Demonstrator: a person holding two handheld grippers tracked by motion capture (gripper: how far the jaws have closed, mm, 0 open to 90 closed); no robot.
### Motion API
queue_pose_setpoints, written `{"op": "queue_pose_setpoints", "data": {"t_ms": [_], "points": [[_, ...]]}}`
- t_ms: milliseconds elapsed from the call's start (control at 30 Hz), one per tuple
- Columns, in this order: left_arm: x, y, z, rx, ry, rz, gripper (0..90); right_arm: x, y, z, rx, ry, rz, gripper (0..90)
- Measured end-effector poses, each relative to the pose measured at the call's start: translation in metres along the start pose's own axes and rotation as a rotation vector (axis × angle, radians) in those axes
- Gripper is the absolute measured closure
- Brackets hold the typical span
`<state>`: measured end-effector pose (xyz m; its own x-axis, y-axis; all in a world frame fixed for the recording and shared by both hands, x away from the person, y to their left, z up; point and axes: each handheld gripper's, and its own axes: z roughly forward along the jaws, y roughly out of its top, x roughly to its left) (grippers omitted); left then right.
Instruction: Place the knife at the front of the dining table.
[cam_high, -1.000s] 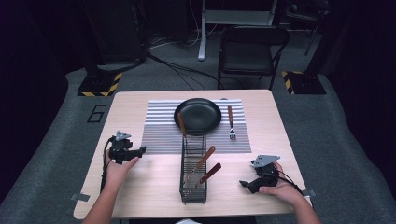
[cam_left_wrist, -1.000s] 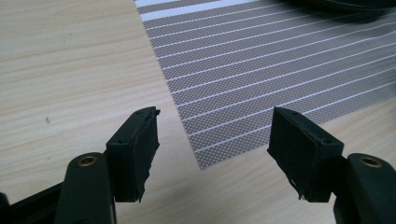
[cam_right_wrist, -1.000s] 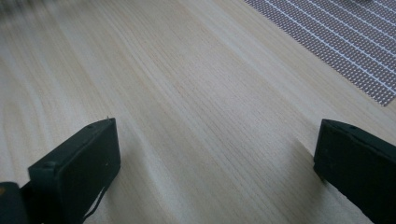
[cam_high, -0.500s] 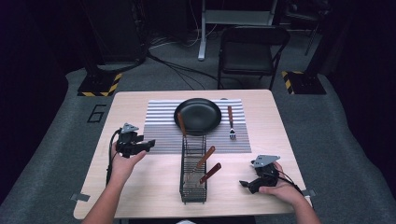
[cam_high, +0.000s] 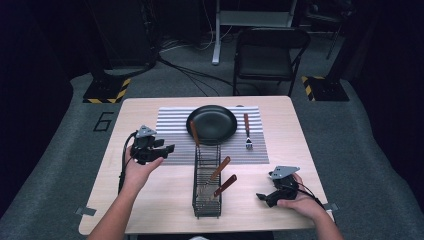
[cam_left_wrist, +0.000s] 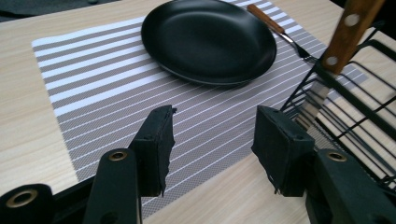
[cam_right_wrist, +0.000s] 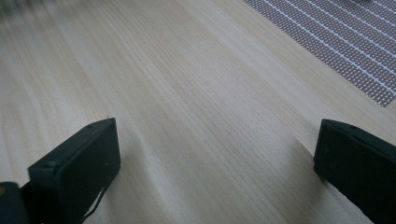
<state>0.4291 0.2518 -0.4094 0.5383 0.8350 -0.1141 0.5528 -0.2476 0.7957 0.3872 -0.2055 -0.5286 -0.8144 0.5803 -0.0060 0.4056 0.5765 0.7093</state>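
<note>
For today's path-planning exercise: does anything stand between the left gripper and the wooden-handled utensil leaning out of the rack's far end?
Nothing visible does. The left gripper is open, with bare striped placemat between it and the utensil in the wire rack.

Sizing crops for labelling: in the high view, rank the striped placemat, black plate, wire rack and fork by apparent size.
1. striped placemat
2. wire rack and black plate: too alike to rank
3. fork

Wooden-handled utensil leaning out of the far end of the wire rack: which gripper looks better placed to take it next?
Probably the left gripper: it is raised with open jaws pointing at the wire rack, and that utensil's handle shows close ahead. The right gripper sits low on the table at the rack's near end.
</note>
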Motion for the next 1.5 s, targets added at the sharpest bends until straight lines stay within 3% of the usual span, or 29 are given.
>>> {"op": "queue_pose_setpoints", "data": {"t_ms": [633,900,1500], "points": [[-0.032,0.022,0.007,-0.034,-0.093,0.047,54.9,0.000,0.000,0.000,0.000,0.000,0.002,0.0],[-0.042,0.028,0.015,-0.022,-0.129,0.067,57.2,0.000,0.000,0.000,-0.001,0.000,0.002,0.0],[-0.053,0.034,0.036,-0.014,-0.155,0.069,64.6,0.000,0.000,0.000,-0.002,0.000,0.000,0.0]]}}
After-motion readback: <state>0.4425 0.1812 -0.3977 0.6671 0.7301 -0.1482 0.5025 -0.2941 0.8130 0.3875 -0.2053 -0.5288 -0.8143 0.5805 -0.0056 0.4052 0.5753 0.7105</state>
